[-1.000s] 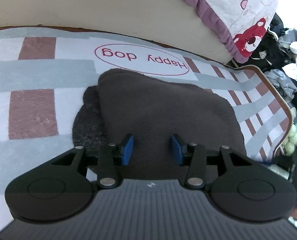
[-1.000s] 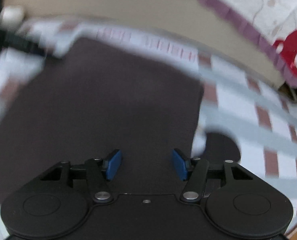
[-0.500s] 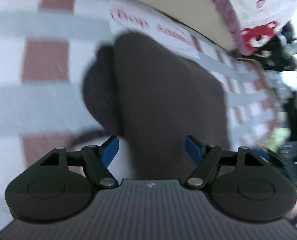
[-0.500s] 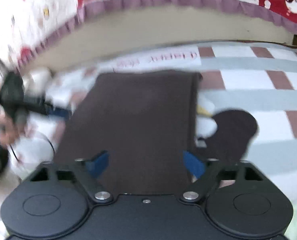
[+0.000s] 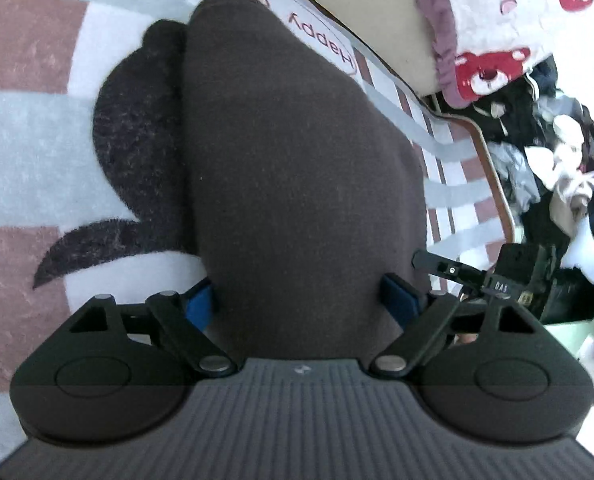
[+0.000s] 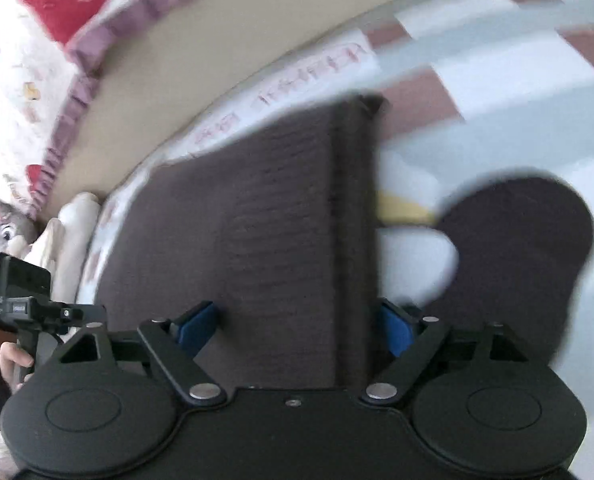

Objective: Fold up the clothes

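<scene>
A dark brown folded garment (image 5: 297, 160) lies flat on a checked rug (image 5: 25, 128) printed with "Happy dog". My left gripper (image 5: 300, 302) is open wide, and its blue pads (image 5: 201, 304) straddle the garment's near end. In the right wrist view the same garment (image 6: 257, 220) shows a ribbed top and a folded edge along its right side. My right gripper (image 6: 295, 328) is also open, with its blue pads (image 6: 393, 330) on either side of the garment's near edge. Each view shows the other gripper at its side.
A bed with a bear-print quilt (image 5: 497, 20) and purple frill borders the rug's far side. A heap of loose clothes (image 5: 557, 160) lies past the rug's right edge. Pale folded cloth (image 6: 73, 224) and a plush toy (image 6: 5, 232) sit by the bed. A hand (image 6: 13, 360) holds the other gripper.
Both grippers have opened wider and dropped closer to the garment, so each now straddles one end of it. The right view has swung so the bed sits at upper left.
</scene>
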